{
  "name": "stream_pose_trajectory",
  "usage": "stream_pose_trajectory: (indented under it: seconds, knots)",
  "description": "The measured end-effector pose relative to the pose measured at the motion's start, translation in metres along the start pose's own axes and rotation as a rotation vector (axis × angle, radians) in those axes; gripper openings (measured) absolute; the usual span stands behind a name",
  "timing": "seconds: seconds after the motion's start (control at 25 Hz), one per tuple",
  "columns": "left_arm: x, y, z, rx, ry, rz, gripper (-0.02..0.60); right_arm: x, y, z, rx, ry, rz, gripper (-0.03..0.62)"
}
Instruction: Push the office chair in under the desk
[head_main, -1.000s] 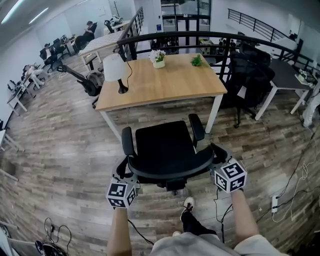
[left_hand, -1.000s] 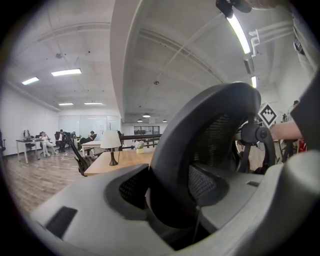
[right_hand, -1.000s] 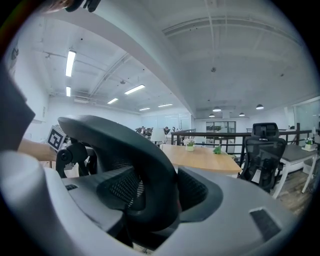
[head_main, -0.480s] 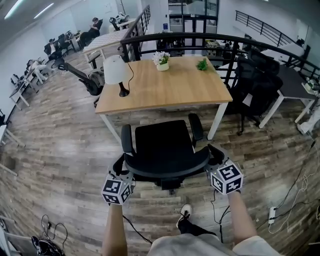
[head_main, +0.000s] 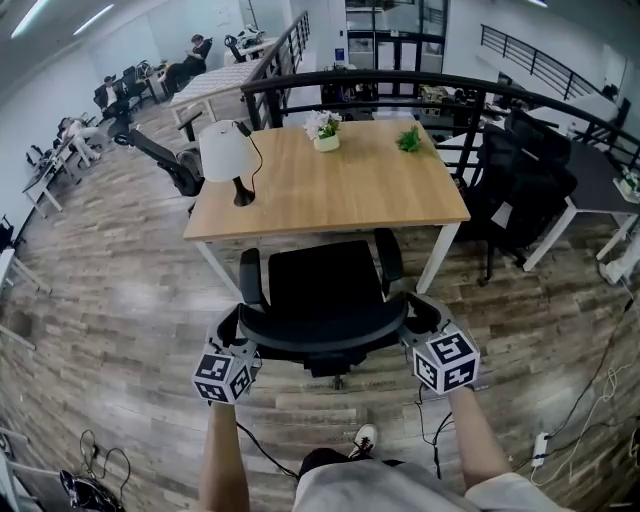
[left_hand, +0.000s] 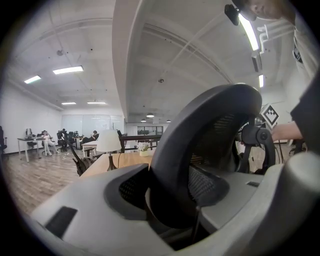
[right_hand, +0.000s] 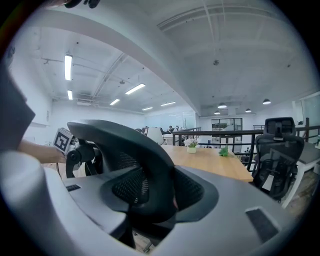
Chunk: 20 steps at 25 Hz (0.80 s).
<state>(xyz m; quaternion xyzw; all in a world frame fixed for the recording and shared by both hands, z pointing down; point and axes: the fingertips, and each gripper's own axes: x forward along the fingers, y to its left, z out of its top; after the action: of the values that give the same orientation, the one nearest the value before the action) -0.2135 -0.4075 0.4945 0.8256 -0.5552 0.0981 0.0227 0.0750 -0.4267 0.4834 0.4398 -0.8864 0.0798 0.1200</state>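
Office chair: the black office chair stands on the wooden floor at the 6 o'clock side of the surface, its seat facing the surface. The seat's front and the tips of both armrests are just at the near edge. The curved backrest is toward the person.
Left hand-held gripper: the left hand-held gripper is at the 9 o'clock end of the backrest rim. In its own view the dark rim fills the gap between the jaws, which are clamped on it.
Right hand-held gripper: the right hand-held gripper is at the 3 o'clock end of the same rim. Its jaws have just been closing, the mesh-edged rim is between them, and they press on it.
Surface top: a white-shaded lamp is at 9 o'clock, a small pot of white flowers at 12 o'clock on the far edge, and a little green plant at about 1 o'clock.
Surroundings: a black railing curves beyond the surface at 12 o'clock. More dark chairs stand at 3 o'clock.
Person: both forearms reach forward, with one shoe on the floor at 6 o'clock of the chair.
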Motion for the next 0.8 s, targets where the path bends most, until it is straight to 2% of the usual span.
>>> stream_pose_trajectory:
  seconds: [0.2,0.68,0.8]
  knots:
    - [0.031,0.009,0.001,-0.004,0.001,0.008,0.276,0.028,-0.024,0.006,-0.015,0.029,0.009,0.216]
    - [0.1,0.047,0.017,0.011,-0.006,-0.015,0.275,0.089,-0.063,0.029,-0.028,0.021,-0.026,0.221]
    - [0.118,0.056,0.021,0.012,-0.014,-0.021,0.275,0.108,-0.077,0.031,-0.023,0.046,-0.03,0.272]
